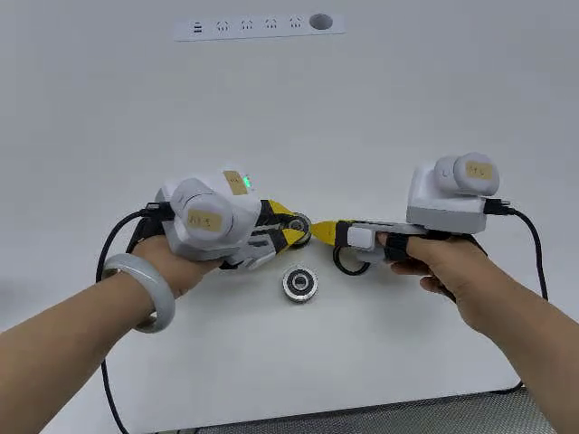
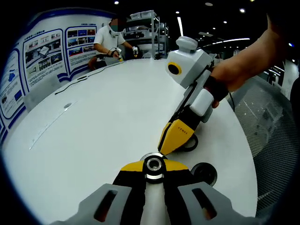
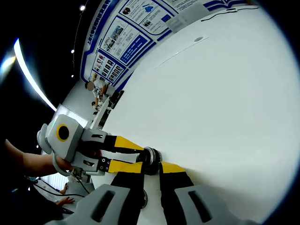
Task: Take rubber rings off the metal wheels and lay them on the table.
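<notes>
My left gripper (image 1: 291, 231) is shut on a small metal wheel (image 1: 299, 230), held just above the white table. In the left gripper view the wheel (image 2: 154, 164) sits clamped between the yellow tips. My right gripper (image 1: 322, 228) comes in from the right, its yellow tips pinched together on the rubber ring at the wheel's rim. The right gripper view has the wheel (image 3: 150, 160) at its tips, with the left gripper (image 3: 123, 154) behind it. A second wheel (image 1: 299, 283) with a black rubber ring lies flat on the table below. A loose black ring (image 1: 345, 264) lies under the right gripper.
A white power strip (image 1: 259, 25) lies at the far edge of the table (image 1: 271, 117). Black cables (image 1: 107, 249) trail from both grippers toward the near edge. People stand at a far bench (image 2: 110, 40).
</notes>
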Action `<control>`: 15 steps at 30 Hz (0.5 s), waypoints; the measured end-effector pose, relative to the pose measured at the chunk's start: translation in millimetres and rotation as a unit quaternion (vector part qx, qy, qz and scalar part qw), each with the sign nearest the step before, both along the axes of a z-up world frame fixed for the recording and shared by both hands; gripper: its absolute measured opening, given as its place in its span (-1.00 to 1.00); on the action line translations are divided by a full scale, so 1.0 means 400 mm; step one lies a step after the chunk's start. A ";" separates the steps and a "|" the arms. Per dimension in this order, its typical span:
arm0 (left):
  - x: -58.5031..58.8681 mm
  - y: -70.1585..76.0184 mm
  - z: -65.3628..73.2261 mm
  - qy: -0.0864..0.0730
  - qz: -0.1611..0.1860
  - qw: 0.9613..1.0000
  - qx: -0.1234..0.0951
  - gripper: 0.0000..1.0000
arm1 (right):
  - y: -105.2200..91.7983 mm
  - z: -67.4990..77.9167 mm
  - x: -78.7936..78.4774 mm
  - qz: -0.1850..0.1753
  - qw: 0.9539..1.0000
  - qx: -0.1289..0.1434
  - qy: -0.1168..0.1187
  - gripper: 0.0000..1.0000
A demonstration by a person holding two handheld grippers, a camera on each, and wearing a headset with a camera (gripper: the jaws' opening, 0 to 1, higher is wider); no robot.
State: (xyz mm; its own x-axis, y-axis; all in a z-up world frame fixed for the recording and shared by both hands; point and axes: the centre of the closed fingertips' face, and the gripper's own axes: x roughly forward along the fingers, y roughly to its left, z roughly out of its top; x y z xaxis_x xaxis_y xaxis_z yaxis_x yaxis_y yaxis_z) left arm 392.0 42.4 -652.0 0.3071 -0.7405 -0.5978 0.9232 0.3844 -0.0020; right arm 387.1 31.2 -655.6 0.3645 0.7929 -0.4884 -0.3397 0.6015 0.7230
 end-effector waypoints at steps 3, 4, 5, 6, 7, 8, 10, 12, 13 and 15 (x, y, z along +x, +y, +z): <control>0.000 0.000 0.000 0.000 0.000 1.000 -0.001 -0.74 | 0.003 -0.003 0.002 -0.002 1.000 0.007 0.008 -0.69; 0.000 0.000 0.000 0.000 0.000 1.000 -0.001 -0.74 | 0.004 -0.004 0.002 -0.002 1.000 0.009 0.010 -0.68; 0.000 0.000 0.000 0.000 0.000 1.000 -0.001 -0.74 | 0.005 -0.005 0.003 -0.002 1.000 0.010 0.012 -0.68; 0.000 0.000 -0.001 0.000 0.000 1.000 -0.001 -0.74 | 0.006 -0.006 0.002 -0.003 1.000 0.013 0.016 -0.68; 0.001 0.000 -0.001 0.000 0.000 1.000 -0.001 -0.74 | 0.009 -0.006 0.000 -0.002 1.000 0.018 0.023 -0.68; 0.000 0.000 -0.001 0.000 0.000 1.000 -0.001 -0.74 | 0.011 -0.006 0.000 -0.003 0.999 0.020 0.026 -0.68; 0.000 -0.001 -0.001 0.001 0.000 1.000 -0.002 -0.74 | 0.012 -0.009 0.001 -0.004 0.999 0.026 0.035 -0.67; 0.000 -0.001 -0.001 0.000 0.000 1.000 -0.002 -0.74 | 0.011 -0.013 0.002 -0.007 0.998 0.030 0.046 -0.65; 0.000 -0.001 -0.001 0.000 0.000 1.000 -0.003 -0.74 | 0.012 -0.012 0.002 -0.006 0.998 0.032 0.046 -0.66; 0.001 -0.001 -0.001 0.001 -0.001 1.000 -0.003 -0.74 | 0.013 -0.012 0.002 -0.009 0.997 0.039 0.059 -0.66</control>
State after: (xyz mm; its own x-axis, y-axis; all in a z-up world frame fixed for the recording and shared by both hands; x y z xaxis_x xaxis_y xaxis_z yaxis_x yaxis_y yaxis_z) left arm 392.4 42.1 -652.2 0.3053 -0.7444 -0.5939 0.9236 0.3833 -0.0056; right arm 388.0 36.3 -660.3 0.3228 0.8243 -0.4652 -0.2400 0.5467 0.8022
